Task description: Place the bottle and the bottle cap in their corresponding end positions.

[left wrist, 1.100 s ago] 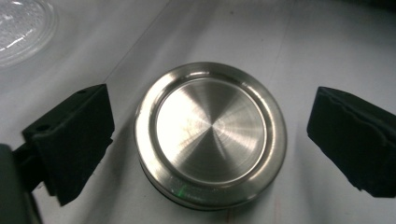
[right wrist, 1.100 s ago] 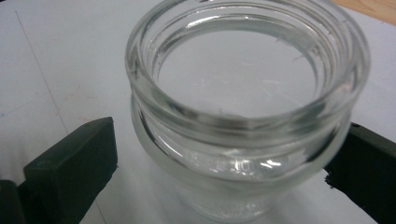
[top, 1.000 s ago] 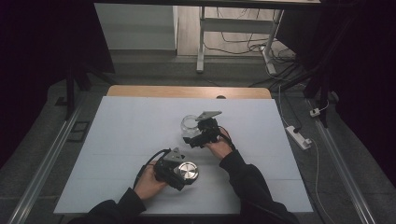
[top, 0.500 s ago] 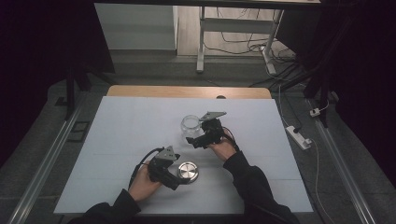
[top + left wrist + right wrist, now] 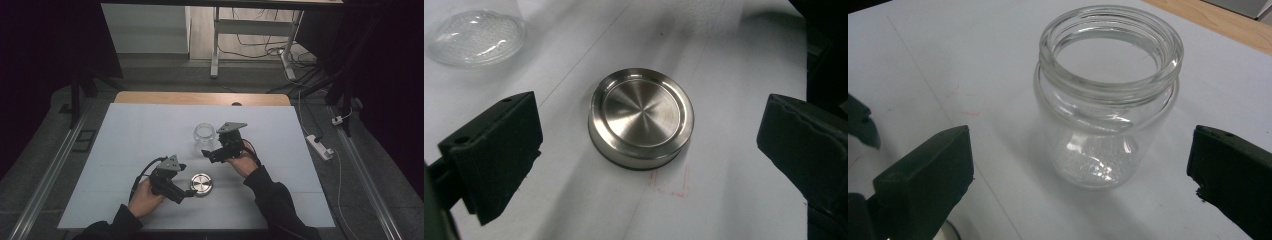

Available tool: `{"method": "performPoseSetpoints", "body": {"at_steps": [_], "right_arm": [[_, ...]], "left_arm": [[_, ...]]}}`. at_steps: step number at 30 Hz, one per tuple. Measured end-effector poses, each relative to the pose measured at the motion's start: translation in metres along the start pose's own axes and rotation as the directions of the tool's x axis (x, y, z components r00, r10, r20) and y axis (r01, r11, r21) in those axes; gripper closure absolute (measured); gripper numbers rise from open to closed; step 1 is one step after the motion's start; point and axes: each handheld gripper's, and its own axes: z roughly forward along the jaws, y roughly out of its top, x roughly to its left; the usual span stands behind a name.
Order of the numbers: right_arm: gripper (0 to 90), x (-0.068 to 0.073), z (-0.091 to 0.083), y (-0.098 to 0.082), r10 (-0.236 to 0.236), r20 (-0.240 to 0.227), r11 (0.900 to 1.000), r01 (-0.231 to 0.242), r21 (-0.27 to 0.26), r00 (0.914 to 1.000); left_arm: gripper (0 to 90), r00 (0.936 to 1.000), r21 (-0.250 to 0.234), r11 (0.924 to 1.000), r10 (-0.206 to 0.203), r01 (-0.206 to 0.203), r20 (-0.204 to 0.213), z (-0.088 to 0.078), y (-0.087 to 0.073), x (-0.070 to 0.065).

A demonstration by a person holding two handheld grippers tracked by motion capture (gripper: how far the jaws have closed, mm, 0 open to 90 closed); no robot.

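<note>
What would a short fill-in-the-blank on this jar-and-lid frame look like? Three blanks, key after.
1. The glass jar stands upright with its mouth ____.
2. The metal lid lies flat on the ____, apart from the jar.
3. The left gripper has its jaws ____ on either side of the lid, touching nothing.

Missing words: open; table; open
</note>
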Motion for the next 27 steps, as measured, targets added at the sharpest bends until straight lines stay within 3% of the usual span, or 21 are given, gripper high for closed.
{"method": "performPoseSetpoints", "body": {"at_steps": [27], "right_arm": [[0.0, 0.024, -0.043, -0.022, -0.016, -0.049, 0.999, 0.015, -0.029, 0.9987]], "left_arm": [[0.0, 0.9975, -0.021, 0.9992, -0.034, 0.033, -0.061, -0.035, -0.018, -0.005]]}}
